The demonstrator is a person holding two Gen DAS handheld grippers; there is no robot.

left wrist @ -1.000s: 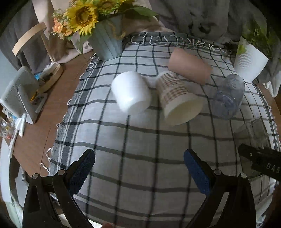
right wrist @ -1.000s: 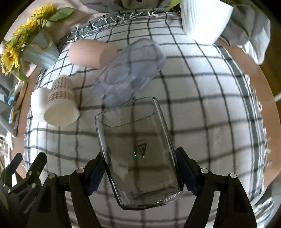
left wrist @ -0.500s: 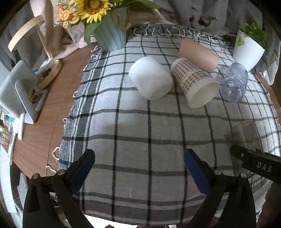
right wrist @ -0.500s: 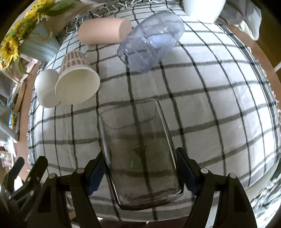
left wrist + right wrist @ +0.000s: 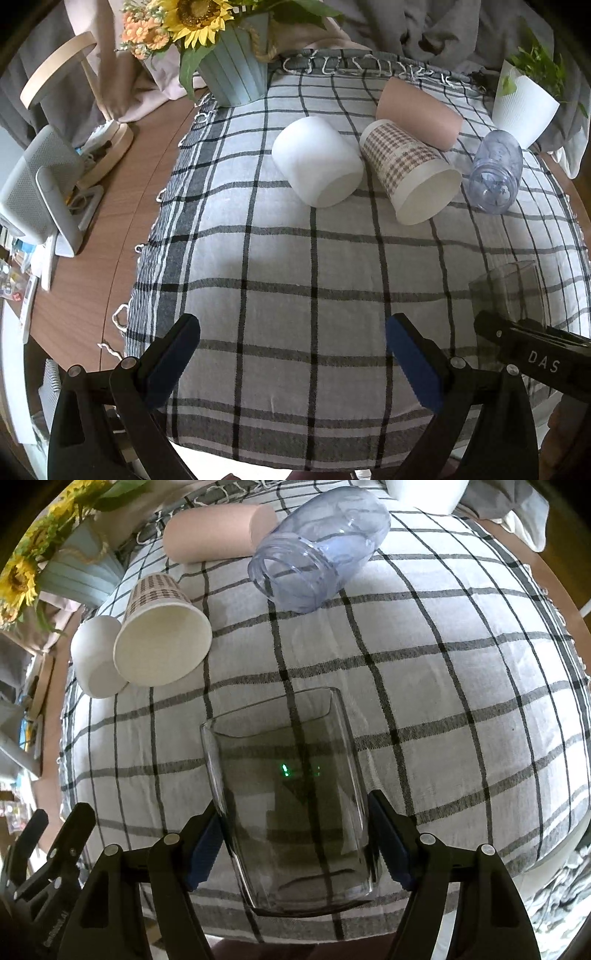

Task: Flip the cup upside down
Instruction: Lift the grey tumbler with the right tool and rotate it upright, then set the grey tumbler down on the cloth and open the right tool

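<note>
Gripping the clear glass [image 5: 290, 797] between both blue pads, the right gripper [image 5: 295, 834] holds it above the near part of the checked cloth [image 5: 443, 686]. Compared with a second ago, the view now takes in more of the cloth and the cups lying at its far end sit lower in the right wrist picture, while the glass keeps the same place between the fingers. Its long axis runs forward along the fingers, away from the camera; which end is the open mouth cannot be told for sure. A small dark triangle mark shows through the glass wall, too faint to read.

The left gripper [image 5: 291, 363] hangs over the near edge of the cloth with its fingers spread wide and nothing between them, as before. In its view the glass [image 5: 508, 291] shows at the right, with the right gripper [image 5: 532, 356] bearing the letters "DAS".

At the far end lie a white cup [image 5: 317, 160], a patterned paper cup [image 5: 410, 171], a pink cup [image 5: 419, 112] and a clear plastic jar [image 5: 496, 171], all on their sides.
</note>
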